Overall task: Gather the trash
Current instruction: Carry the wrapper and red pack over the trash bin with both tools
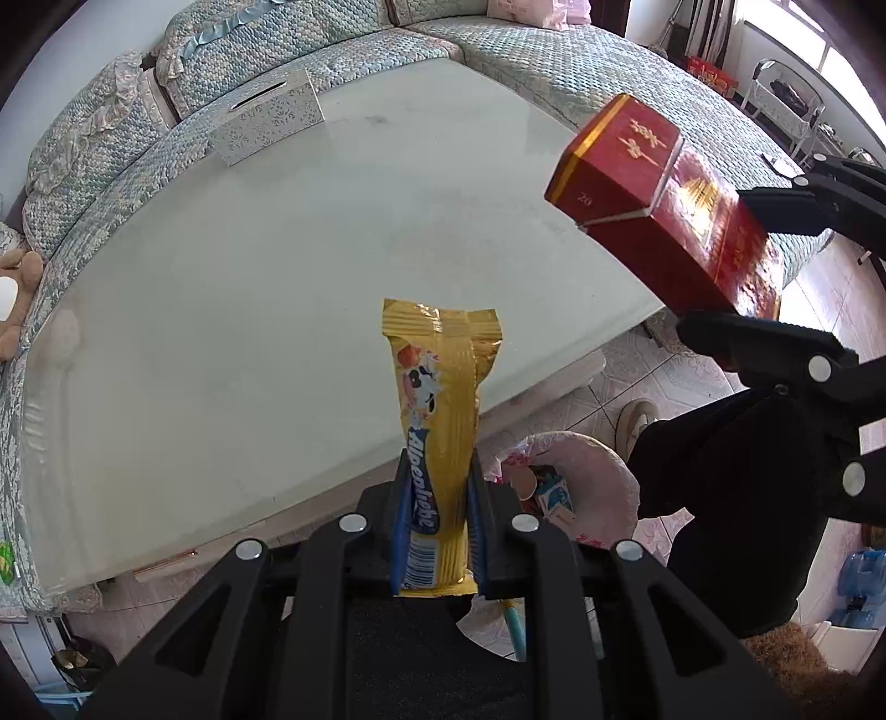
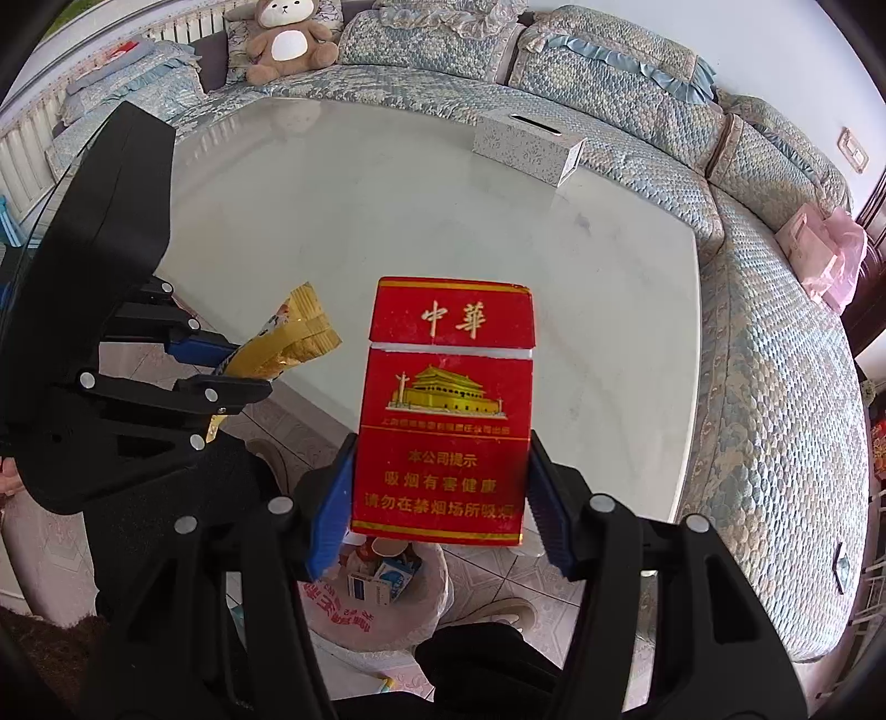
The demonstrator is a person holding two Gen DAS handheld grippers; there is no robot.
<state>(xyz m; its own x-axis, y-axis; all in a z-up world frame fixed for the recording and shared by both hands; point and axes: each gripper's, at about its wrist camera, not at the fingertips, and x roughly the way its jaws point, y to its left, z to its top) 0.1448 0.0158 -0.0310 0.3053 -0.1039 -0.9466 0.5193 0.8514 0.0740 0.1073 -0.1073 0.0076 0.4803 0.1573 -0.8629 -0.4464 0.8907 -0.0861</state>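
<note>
Pale glass counter (image 1: 249, 288) fills frame centre, a quilted sofa (image 1: 343, 50) curving round its top edge; tissue box (image 1: 268, 119) upper left. Lower right, a lined waste bin (image 1: 603, 476) holds small cartons. Left gripper (image 1: 440, 498) clenched on yellow candy wrapper (image 1: 443, 399), frame centre. Right gripper (image 2: 443, 498) clamps red cigarette pack (image 2: 446, 410), above bin.

Trash bin (image 2: 387, 615) rim partly hidden, its contents perhaps cartons, too small.
</note>
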